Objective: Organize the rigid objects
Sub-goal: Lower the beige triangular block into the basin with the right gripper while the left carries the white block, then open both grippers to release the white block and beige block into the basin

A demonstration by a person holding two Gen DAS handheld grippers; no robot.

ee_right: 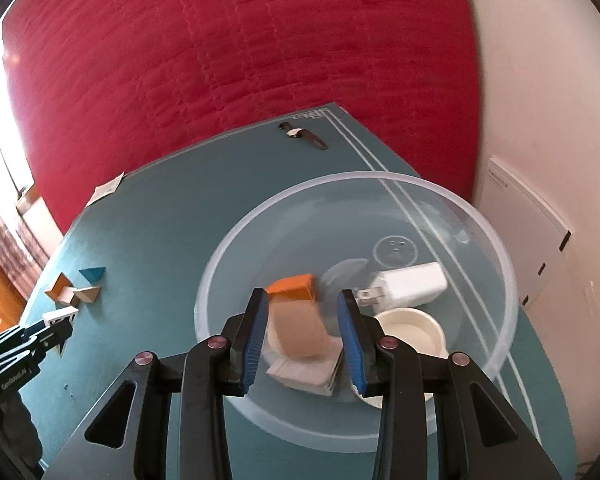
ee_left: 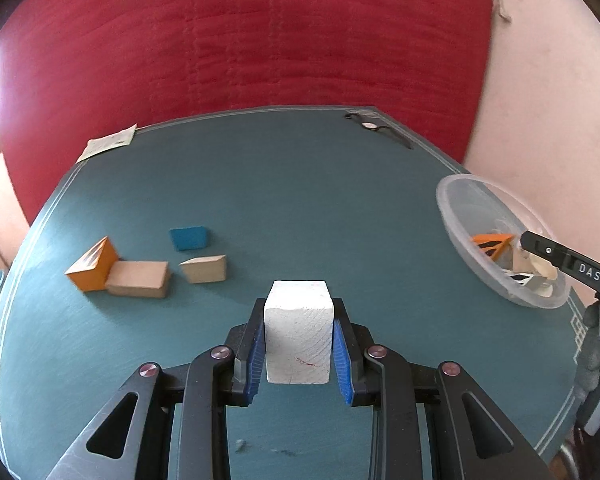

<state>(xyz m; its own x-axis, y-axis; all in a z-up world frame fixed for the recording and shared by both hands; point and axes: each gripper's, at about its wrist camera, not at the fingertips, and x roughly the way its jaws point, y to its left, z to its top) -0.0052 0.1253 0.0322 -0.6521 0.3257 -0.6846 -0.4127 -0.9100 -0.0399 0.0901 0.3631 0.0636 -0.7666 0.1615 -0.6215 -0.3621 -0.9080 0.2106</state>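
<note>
My left tongs pinch a white block above bare table; my right tongs hang spread over the bowl's rim, an orange block loose between them.

1. White wood block: upright, clamped betw. blue pads, above table.
2. Clear plastic bowl, far right: holds orange-topped block (blurred), white charger, white cup.
3. Orange, blue, two tan blocks: loose, left.

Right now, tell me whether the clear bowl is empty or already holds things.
Not empty. The clear bowl holds a white charger, a white cup and an orange-topped wooden block.
</note>
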